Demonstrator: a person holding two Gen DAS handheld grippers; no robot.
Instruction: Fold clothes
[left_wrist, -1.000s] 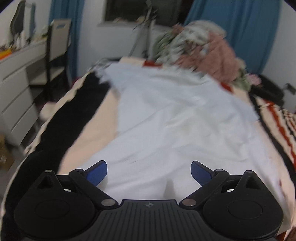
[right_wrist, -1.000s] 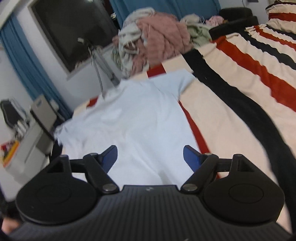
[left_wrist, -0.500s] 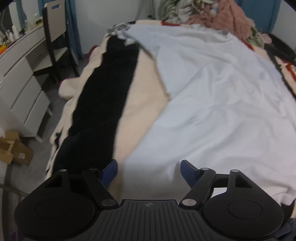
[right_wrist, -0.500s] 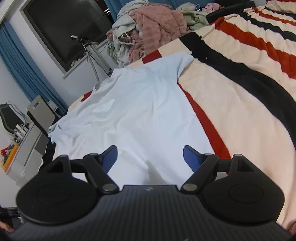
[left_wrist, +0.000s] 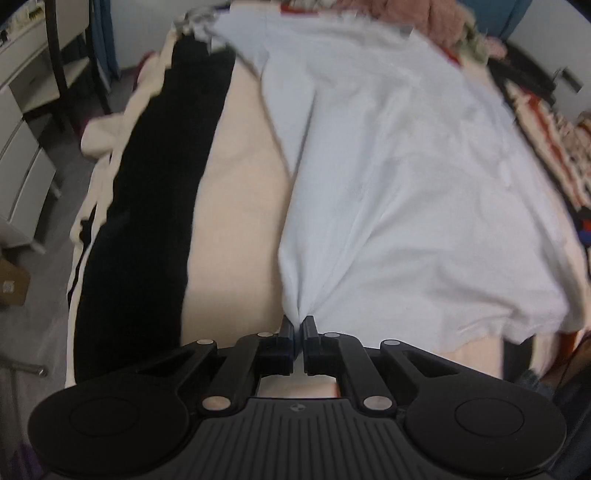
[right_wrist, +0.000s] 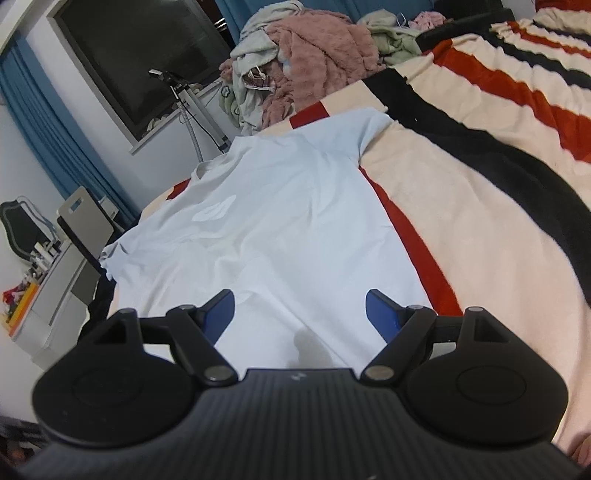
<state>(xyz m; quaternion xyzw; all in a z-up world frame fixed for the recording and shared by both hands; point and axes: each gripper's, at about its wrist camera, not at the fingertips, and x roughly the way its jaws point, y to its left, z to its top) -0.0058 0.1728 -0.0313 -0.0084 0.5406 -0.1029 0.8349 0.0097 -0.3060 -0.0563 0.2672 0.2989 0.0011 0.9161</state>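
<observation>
While the shirt (right_wrist: 295, 236) lies spread flat on the striped blanket (right_wrist: 480, 206), no fold yet made, my left gripper (left_wrist: 298, 326) pinches its near hem corner tight and my right gripper (right_wrist: 299, 310) hovers wide open, holding nothing, over the hem.

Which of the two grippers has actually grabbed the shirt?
The left gripper: its jaws are pinched shut on the light blue shirt's hem, bunching the cloth. The right gripper hangs above the shirt with jaws wide open.
</observation>
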